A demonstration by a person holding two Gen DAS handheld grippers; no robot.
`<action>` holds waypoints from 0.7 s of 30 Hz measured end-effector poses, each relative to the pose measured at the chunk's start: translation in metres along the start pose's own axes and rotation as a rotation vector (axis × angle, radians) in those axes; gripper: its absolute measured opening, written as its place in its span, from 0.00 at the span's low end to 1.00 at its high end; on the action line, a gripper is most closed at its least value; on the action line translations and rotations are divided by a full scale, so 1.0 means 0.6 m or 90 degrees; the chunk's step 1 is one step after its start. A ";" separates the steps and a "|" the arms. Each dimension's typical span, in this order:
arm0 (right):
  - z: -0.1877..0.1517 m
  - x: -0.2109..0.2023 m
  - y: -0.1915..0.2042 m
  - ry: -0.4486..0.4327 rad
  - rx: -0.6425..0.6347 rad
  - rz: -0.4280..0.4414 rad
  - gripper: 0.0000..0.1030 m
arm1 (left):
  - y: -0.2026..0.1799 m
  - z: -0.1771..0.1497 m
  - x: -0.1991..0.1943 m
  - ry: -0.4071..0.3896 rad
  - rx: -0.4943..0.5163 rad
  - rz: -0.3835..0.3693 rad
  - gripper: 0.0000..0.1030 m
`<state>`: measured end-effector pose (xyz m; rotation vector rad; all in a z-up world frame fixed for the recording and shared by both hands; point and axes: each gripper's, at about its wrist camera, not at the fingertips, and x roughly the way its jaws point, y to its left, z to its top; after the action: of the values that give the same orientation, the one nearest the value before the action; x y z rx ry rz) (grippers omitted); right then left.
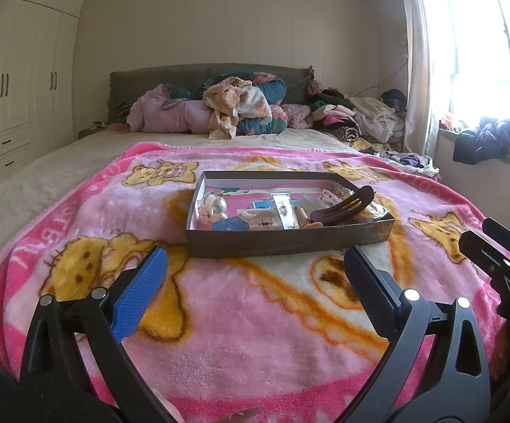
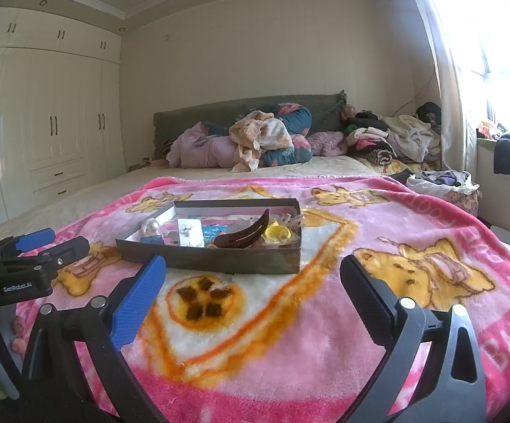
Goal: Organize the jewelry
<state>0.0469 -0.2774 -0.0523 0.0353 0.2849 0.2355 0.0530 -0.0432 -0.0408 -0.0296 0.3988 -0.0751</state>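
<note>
A shallow dark cardboard box (image 1: 283, 243) sits on a pink bear-print blanket (image 1: 255, 317). It holds mixed jewelry: a brown hair claw (image 1: 343, 206) leaning on the right rim, a blue ring box (image 1: 230, 225), silver beads (image 1: 216, 206) and carded earrings (image 1: 284, 209). My left gripper (image 1: 255, 275) is open and empty, just short of the box. My right gripper (image 2: 253, 282) is open and empty, near the box (image 2: 219, 261), where the hair claw (image 2: 244, 234) and a yellow piece (image 2: 277, 234) show.
The right gripper shows at the right edge of the left wrist view (image 1: 498, 257); the left one at the left edge of the right wrist view (image 2: 32, 261). Heaped clothes and pillows (image 1: 240, 109) lie at the headboard. Wardrobes (image 1: 8, 98) stand left, a window sill with clothes (image 1: 487, 141) right.
</note>
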 end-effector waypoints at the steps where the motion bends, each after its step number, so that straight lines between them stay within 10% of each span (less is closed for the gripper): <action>1: 0.000 0.000 0.000 0.001 0.001 0.000 0.94 | 0.000 0.000 -0.001 0.000 -0.001 0.000 0.89; 21: 0.001 -0.002 -0.005 -0.001 0.003 -0.004 0.94 | 0.001 -0.002 0.001 0.002 0.000 0.000 0.89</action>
<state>0.0466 -0.2807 -0.0516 0.0396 0.2840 0.2287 0.0529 -0.0429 -0.0423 -0.0293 0.4024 -0.0750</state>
